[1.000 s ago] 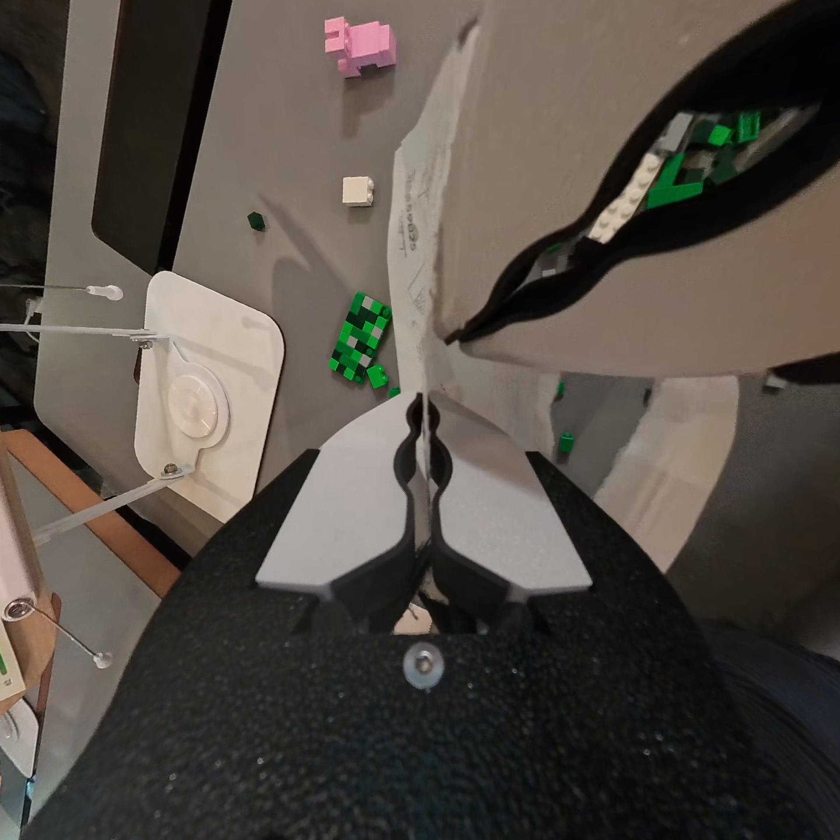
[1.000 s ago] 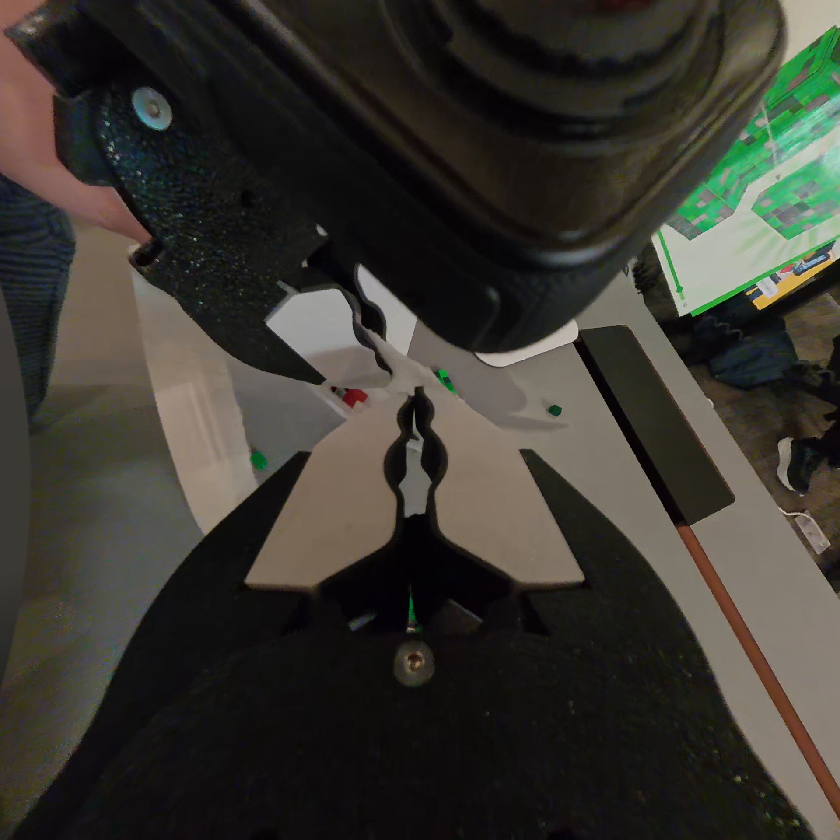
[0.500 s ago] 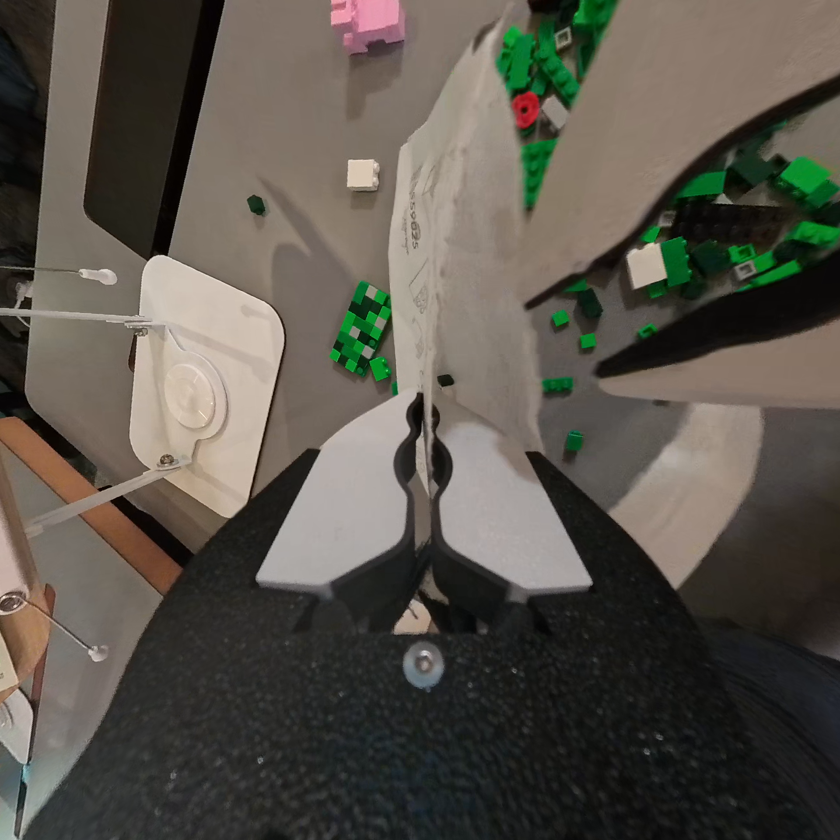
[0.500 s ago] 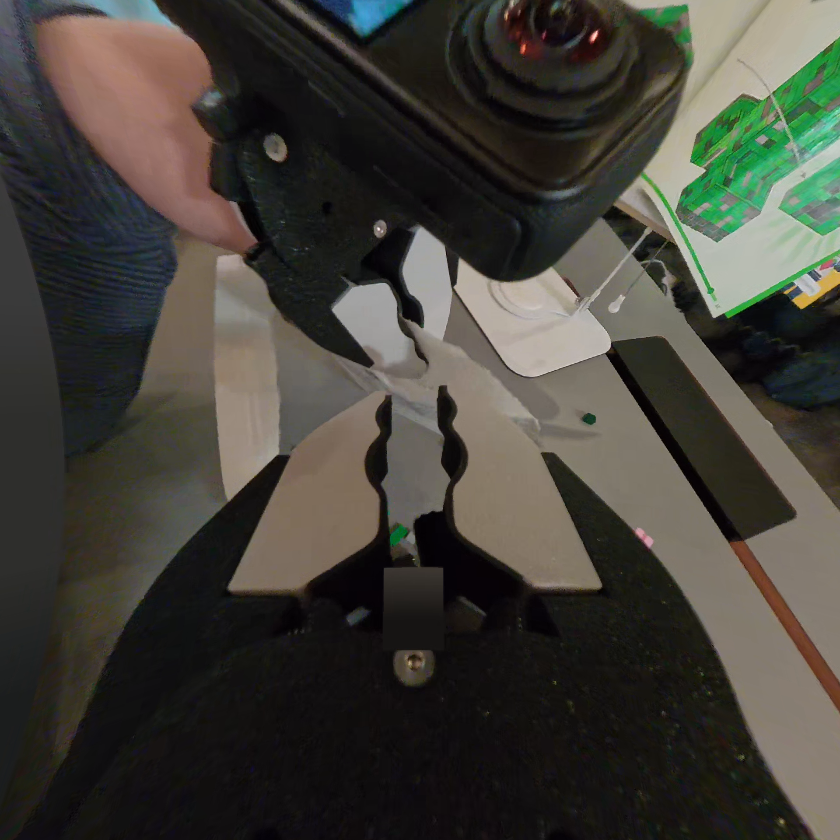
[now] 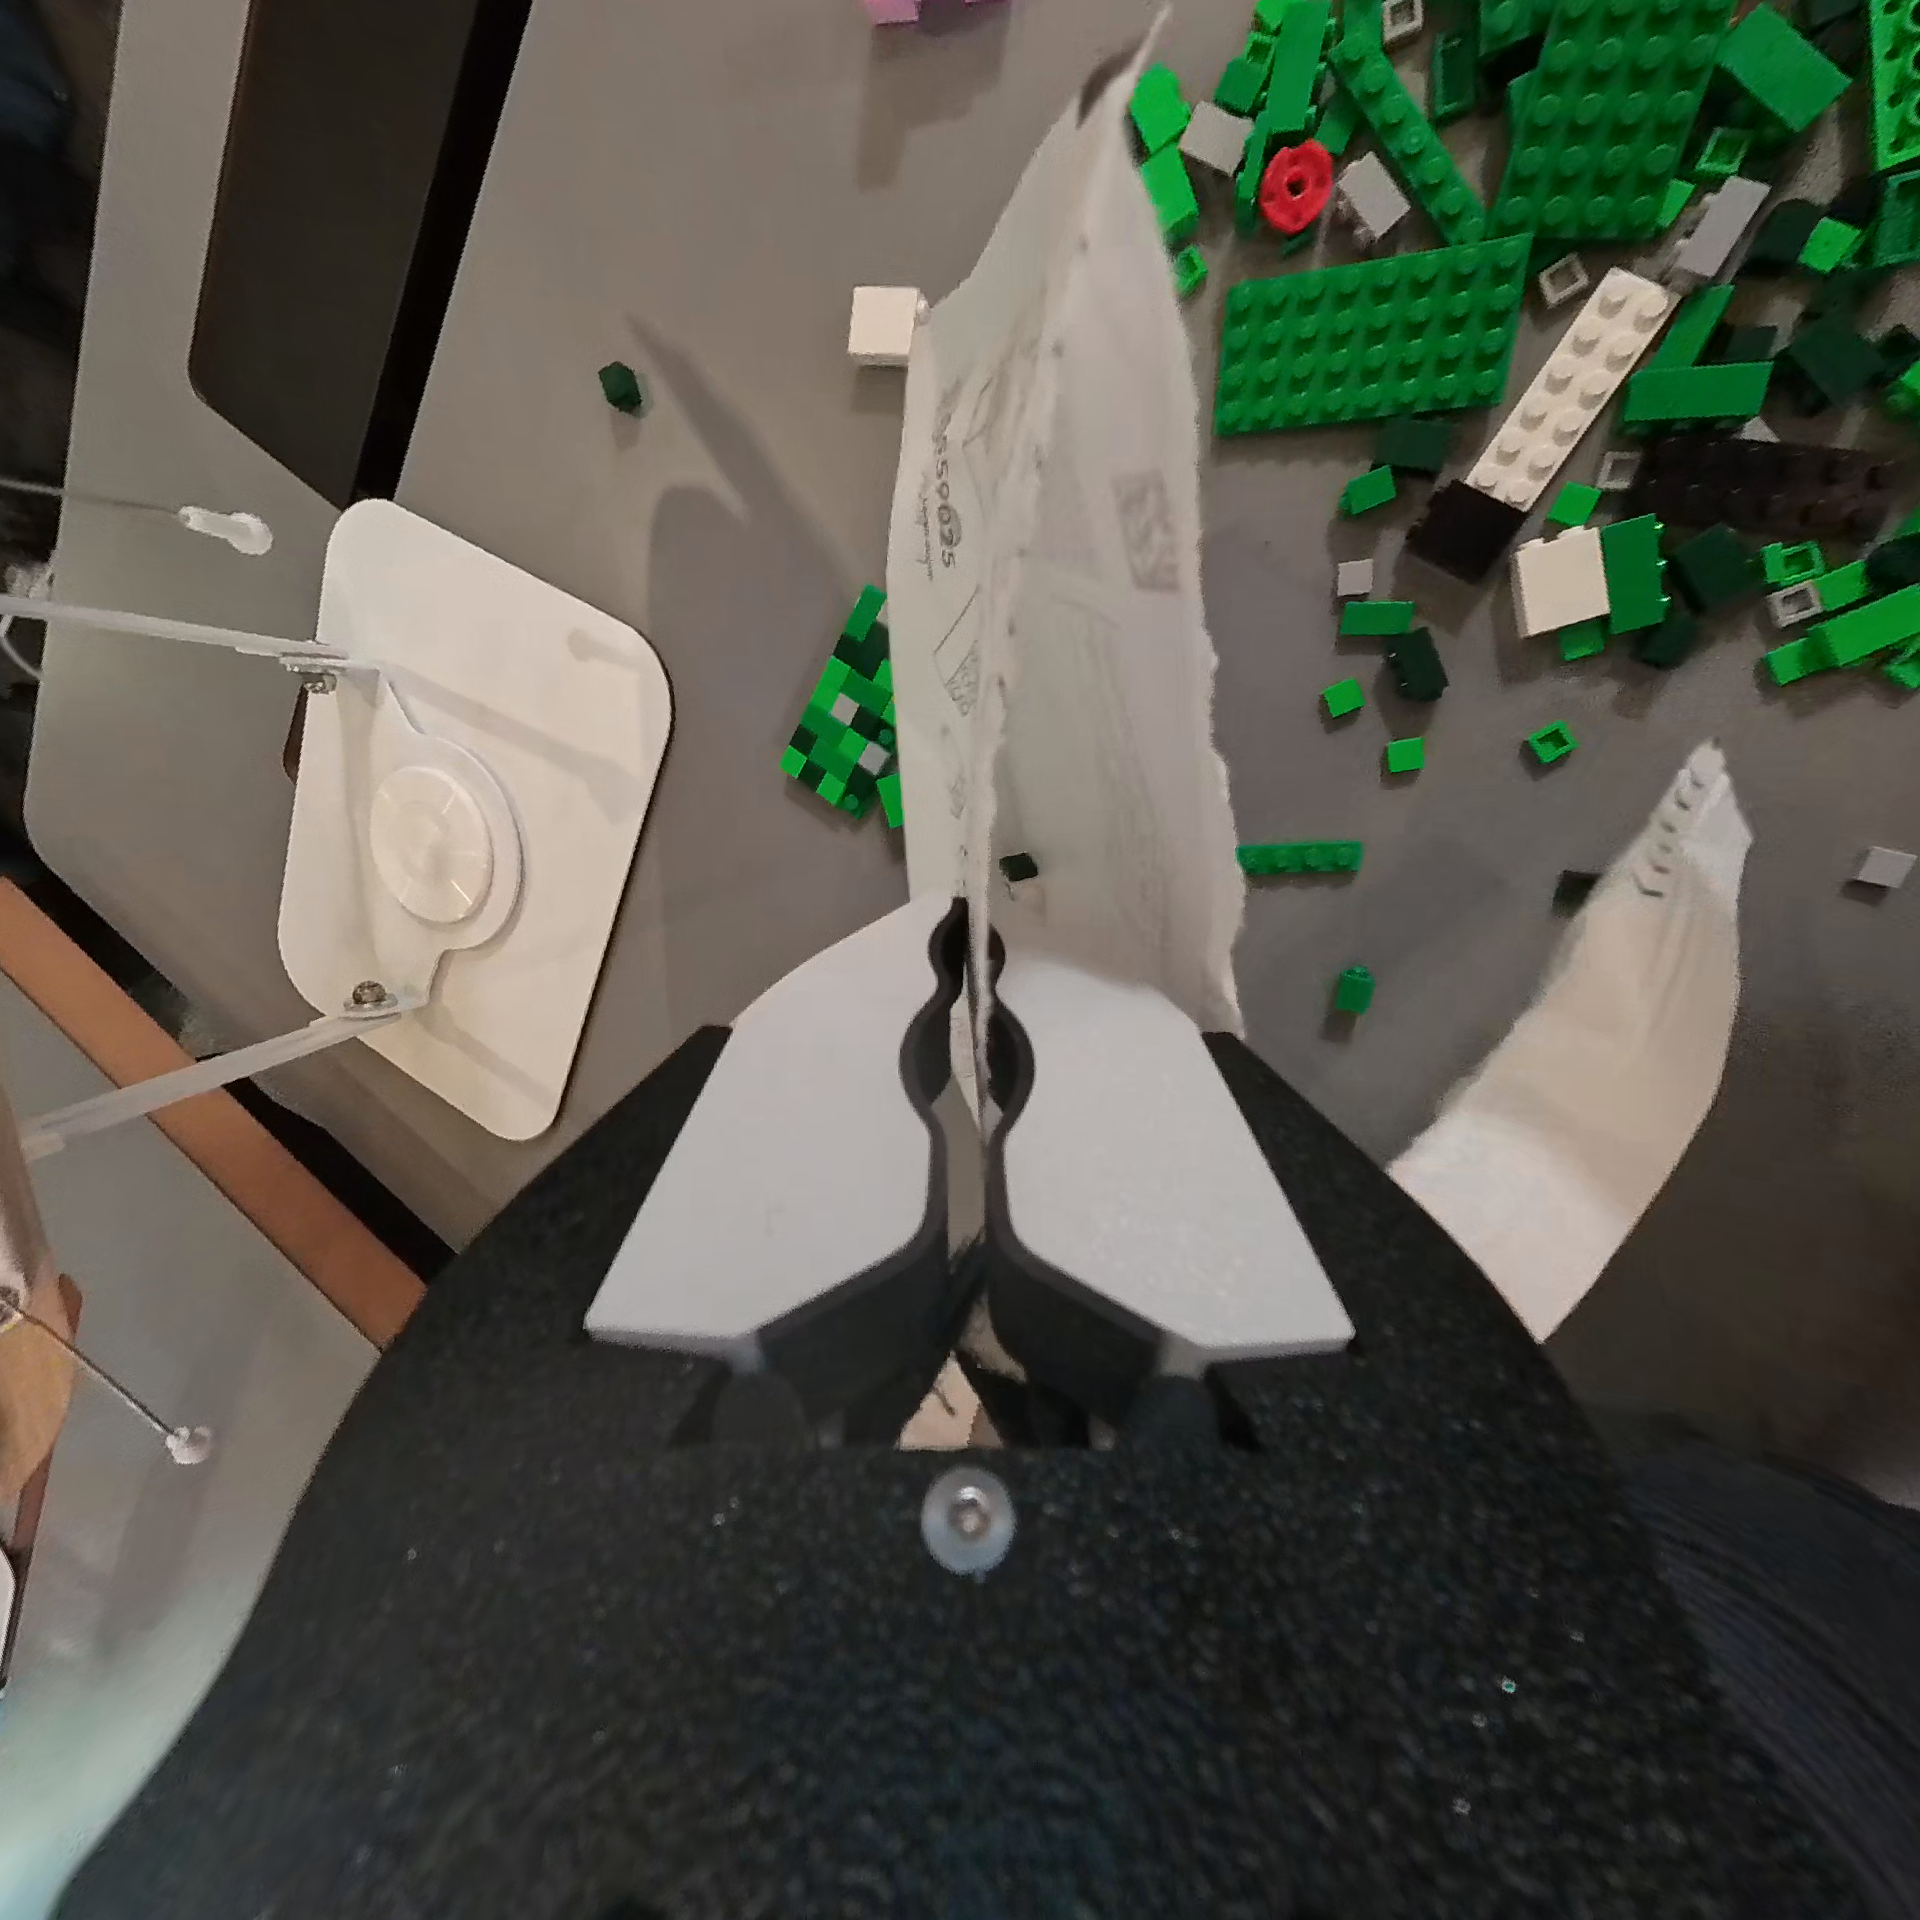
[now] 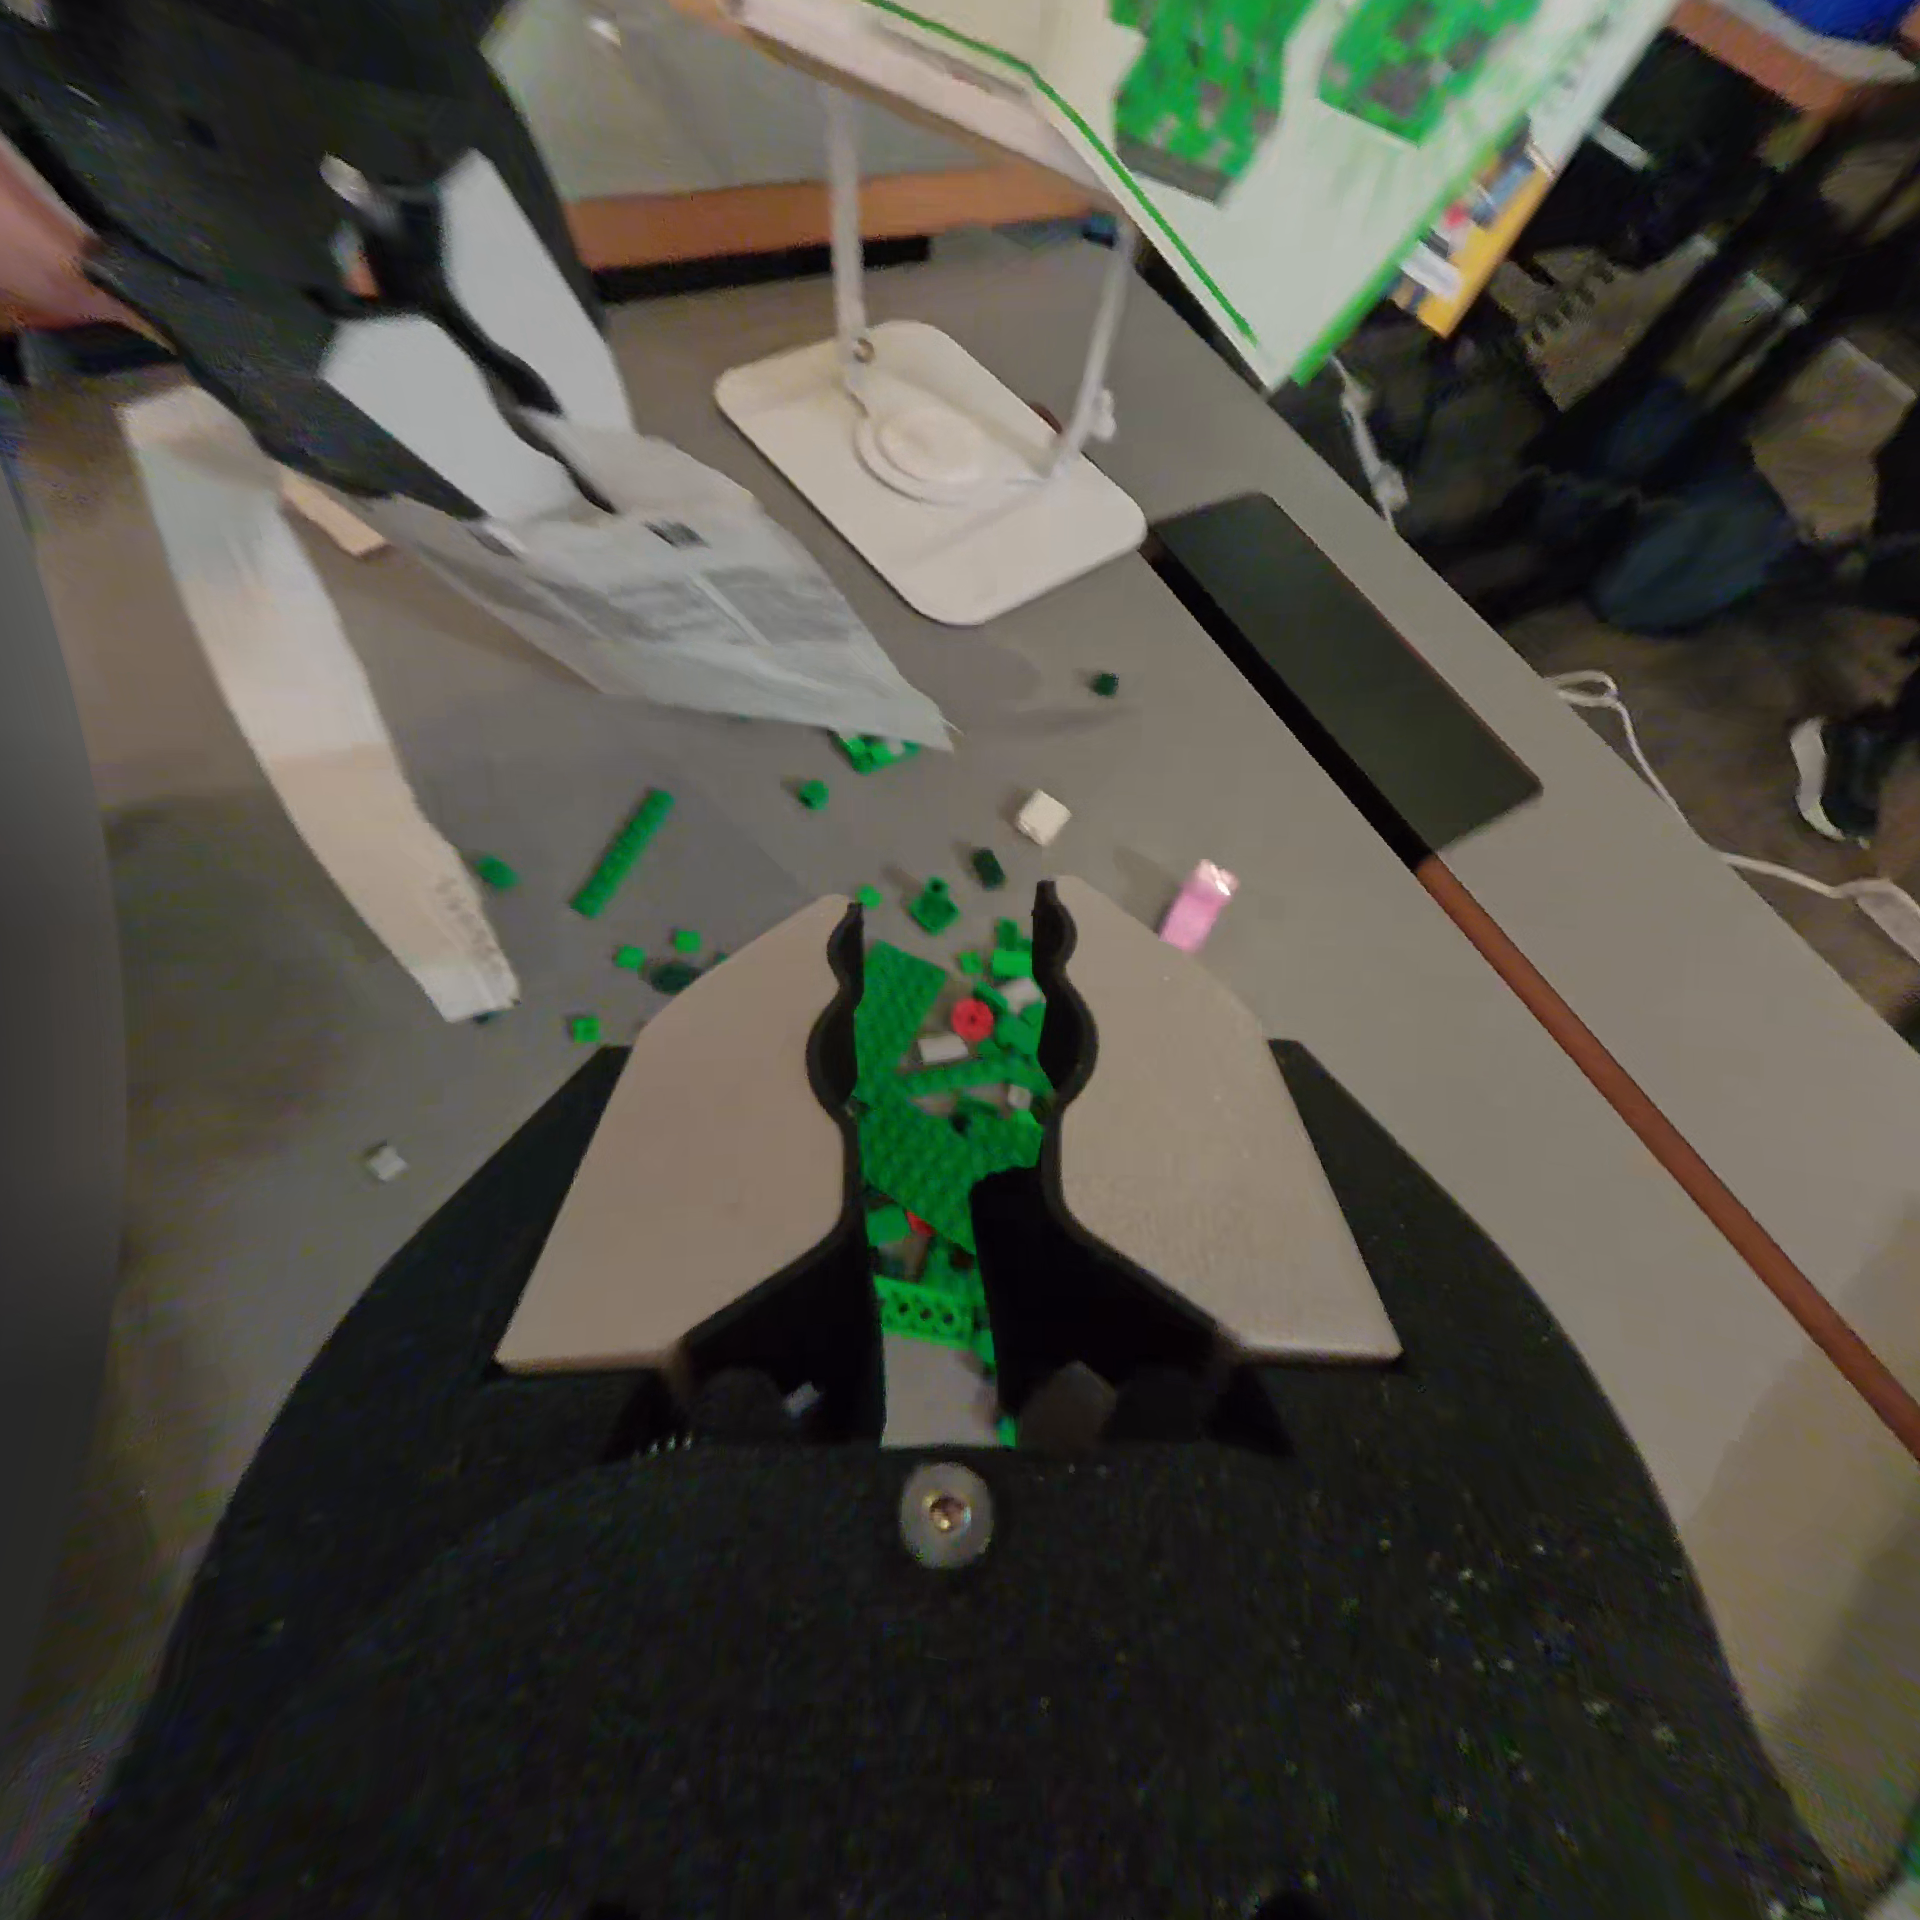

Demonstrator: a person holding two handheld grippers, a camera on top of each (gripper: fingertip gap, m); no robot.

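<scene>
My left gripper [image 5: 971,920] is shut on a torn white paper bag [image 5: 1049,582] with grey print, held up above the grey table [image 5: 727,260]. The bag hangs open and looks empty. In the right wrist view the left gripper [image 6: 540,488] shows at the upper left with the bag [image 6: 665,603] hanging from it. My right gripper [image 6: 945,904] is open and empty, over a pile of green bricks and plates [image 6: 935,1081]. The pile [image 5: 1558,312] lies spread at the upper right of the left wrist view, with a red round piece [image 5: 1291,185] and a white long brick [image 5: 1569,384].
A white stand base [image 5: 457,821] sits left of the bag and holds up a printed sheet [image 6: 1247,125]. A torn white paper strip [image 5: 1579,1091] lies on the table. A pink block [image 6: 1195,904], a white brick [image 5: 883,322] and a green pixel-pattern plate [image 5: 842,727] lie apart. Across from one pair of fingers to the other is roughly 20 cm. The right tips stand about 15 cm off the white long brick [image 5: 1569,384].
My right gripper let go of the bag, opened and drew back from the left gripper. The bag tore open and the bricks now lie spilled on the table. The left gripper kept its grip.
</scene>
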